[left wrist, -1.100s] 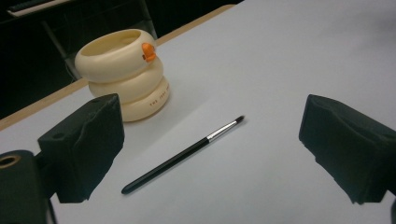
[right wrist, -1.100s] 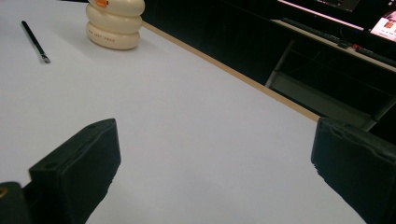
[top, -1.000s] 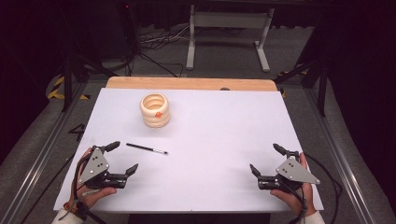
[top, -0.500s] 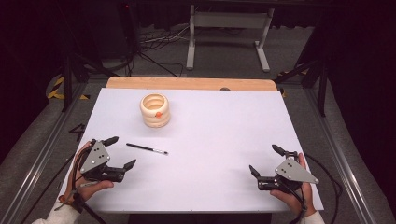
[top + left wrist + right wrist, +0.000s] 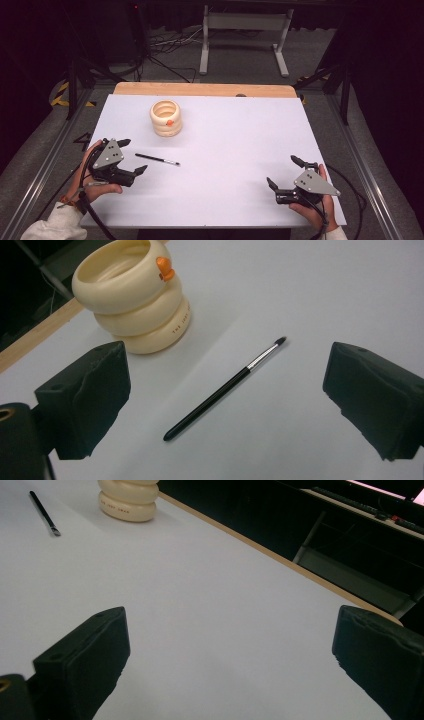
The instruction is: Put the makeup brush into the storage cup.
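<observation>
From the right claw's own view, the cream ringed holder (image 5: 129, 499) is cut off by the top edge, so its mouth is out of sight, and the brush (image 5: 44, 513) runs out near the upper left corner with its far end hard to make out. In the left claw's view, small lettering on the holder's (image 5: 131, 295) lowest ring is too tiny to read. From above, the person's forearms leave at the bottom edge, and the brush's (image 5: 156, 159) bristle tip is too small to make out.
</observation>
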A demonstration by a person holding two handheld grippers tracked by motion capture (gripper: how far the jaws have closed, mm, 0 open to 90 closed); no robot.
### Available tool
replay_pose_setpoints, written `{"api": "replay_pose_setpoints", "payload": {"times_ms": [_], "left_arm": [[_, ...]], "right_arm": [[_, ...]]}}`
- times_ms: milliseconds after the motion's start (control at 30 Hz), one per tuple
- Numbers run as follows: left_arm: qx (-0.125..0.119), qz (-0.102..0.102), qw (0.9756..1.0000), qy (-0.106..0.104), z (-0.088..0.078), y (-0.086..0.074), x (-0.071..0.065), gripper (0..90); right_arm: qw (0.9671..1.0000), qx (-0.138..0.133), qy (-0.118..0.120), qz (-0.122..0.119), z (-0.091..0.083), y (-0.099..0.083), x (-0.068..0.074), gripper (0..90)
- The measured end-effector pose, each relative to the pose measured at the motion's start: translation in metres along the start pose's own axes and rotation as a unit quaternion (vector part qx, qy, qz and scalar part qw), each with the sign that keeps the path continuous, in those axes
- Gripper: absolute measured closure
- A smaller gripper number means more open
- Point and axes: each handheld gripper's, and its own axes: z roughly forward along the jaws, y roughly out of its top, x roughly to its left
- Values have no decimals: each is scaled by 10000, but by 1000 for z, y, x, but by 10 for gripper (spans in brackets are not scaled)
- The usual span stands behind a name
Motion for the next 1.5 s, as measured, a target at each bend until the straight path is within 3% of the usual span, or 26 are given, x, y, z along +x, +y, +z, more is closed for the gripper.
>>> {"api": "replay_pose_setpoints", "payload": {"times_ms": [233,367,467,500,567,633,933,967,1133,1200,1300,1333,1400,1467,1500], "left_arm": [[508,323,9978,-284,10,11,6,102],[792,651,9941,-357,15,22,10,129],[1128,911,9886,-407,21,30,11,141],[1128,911,9886,-407,21,30,11,146],[1402,1114,9824,-525,28,37,12,161],[1562,1103,9796,-619,33,39,13,162],[2219,1523,9589,-895,58,48,16,207],[2219,1523,9589,-895,58,48,16,210],[2378,1709,9510,-994,69,54,17,215],[2602,1861,9424,-977,77,55,17,215],[2754,1919,9361,-1051,85,54,18,224],[2836,1966,9325,-1063,89,54,18,228],[2891,1990,9297,-1118,95,53,18,235],[2973,2068,9248,-1162,100,53,17,246],[3057,2105,9205,-1221,104,54,16,254]], "right_arm": [[10000,32,16,-4,1,-1,0,25],[10000,58,53,-8,1,-1,1,26],[10000,73,61,-25,2,-1,1,26],[10000,73,61,-25,2,-1,1,26],[10000,72,52,-23,1,-1,1,26],[10000,66,65,-9,1,-2,0,26],[9999,88,82,-5,2,-2,0,26],[9999,88,82,-5,2,-2,0,26],[9999,91,88,14,2,-3,0,26],[9999,82,85,9,2,-3,0,27],[9999,89,103,11,2,-3,0,29],[9999,90,104,13,2,-3,0,29],[9999,87,114,21,2,-3,0,29],[9999,101,120,21,2,-3,0,29],[9999,104,124,23,2,-3,0,29]]}}
